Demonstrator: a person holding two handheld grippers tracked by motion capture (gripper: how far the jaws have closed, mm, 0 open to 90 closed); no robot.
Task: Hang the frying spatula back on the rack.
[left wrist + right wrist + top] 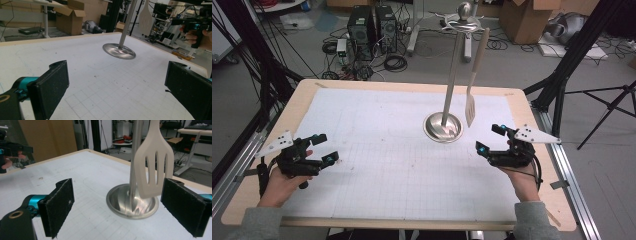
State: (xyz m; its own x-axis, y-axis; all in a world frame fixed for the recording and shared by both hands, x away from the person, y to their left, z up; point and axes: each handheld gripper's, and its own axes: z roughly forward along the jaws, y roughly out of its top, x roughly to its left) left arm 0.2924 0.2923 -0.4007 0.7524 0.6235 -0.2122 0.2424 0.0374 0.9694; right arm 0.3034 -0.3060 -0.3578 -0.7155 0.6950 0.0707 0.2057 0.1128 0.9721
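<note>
At the near edge of the table [257,200], two forearms in grey sleeves enter, each hand holding one gripper level over the white gridded mat [377,165]. The left gripper [326,148] sits near the left border, jaws spread wide and empty. The right gripper [491,138] sits near the right border, jaws likewise parted, holding nothing, aimed at the stand. Count: one steel stand [443,126] with round base and upright pole, and one pale slotted spatula [470,107] hanging from it, blade just above the base's right side. The mat between the grippers lies open; the spatula hangs just beyond the right gripper.
</note>
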